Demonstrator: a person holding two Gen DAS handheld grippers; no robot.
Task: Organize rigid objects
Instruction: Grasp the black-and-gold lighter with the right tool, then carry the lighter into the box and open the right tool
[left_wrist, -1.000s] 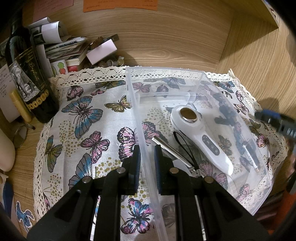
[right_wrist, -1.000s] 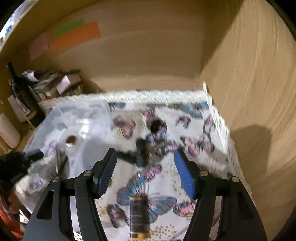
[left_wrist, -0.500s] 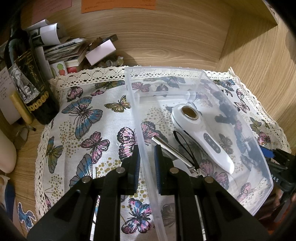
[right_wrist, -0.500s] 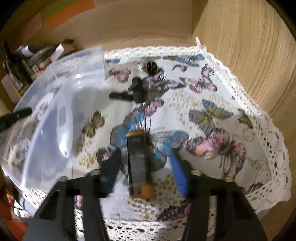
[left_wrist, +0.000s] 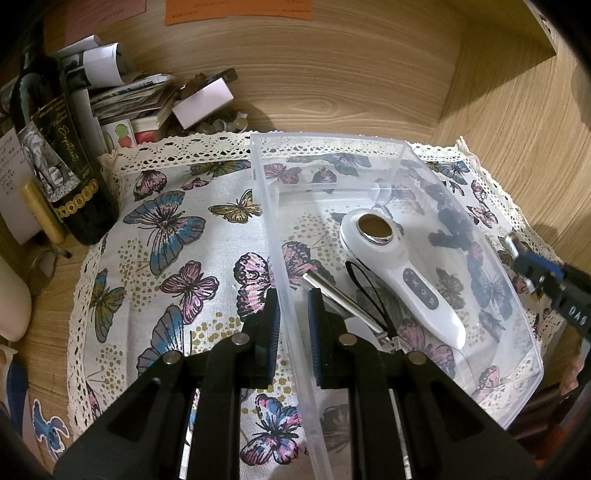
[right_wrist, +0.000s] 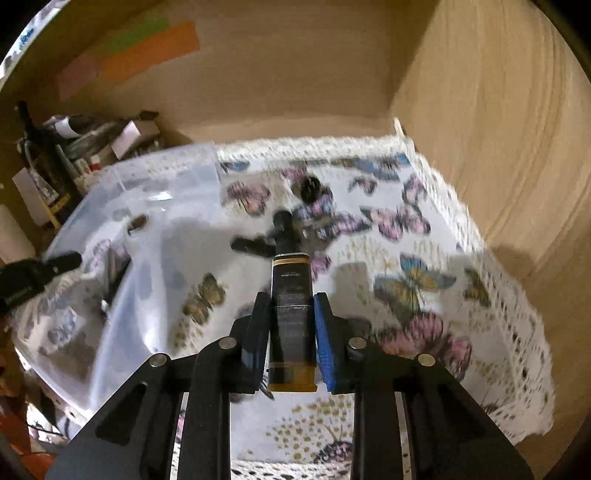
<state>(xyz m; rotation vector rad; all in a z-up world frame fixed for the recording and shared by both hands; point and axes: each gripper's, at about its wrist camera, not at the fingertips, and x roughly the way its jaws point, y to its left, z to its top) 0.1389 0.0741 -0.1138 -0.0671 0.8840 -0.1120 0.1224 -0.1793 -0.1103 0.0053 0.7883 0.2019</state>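
A clear plastic bin (left_wrist: 524, 354) sits on the butterfly cloth (left_wrist: 166, 236). In it lie a white handheld device (left_wrist: 402, 273) and a silver metal tool (left_wrist: 343, 295). My left gripper (left_wrist: 293, 310) is shut on the bin's left wall (left_wrist: 284, 280). My right gripper (right_wrist: 288, 325) is shut on a black and gold tube (right_wrist: 291, 314) and holds it above the cloth (right_wrist: 424, 280), right of the bin (right_wrist: 122, 266). A black gadget (right_wrist: 284, 236) lies on the cloth ahead of the tube. The right gripper also shows at the right edge of the left wrist view (left_wrist: 546, 280).
A dark wine bottle (left_wrist: 55, 155), stacked papers and small boxes (left_wrist: 155, 99) crowd the back left corner. Wooden walls (right_wrist: 498, 140) close the back and right sides. A small round black object (right_wrist: 310, 186) lies further back on the cloth.
My right gripper has closed on the black and gold tube and lifted it off the cloth. My left gripper stays clamped on the bin wall.
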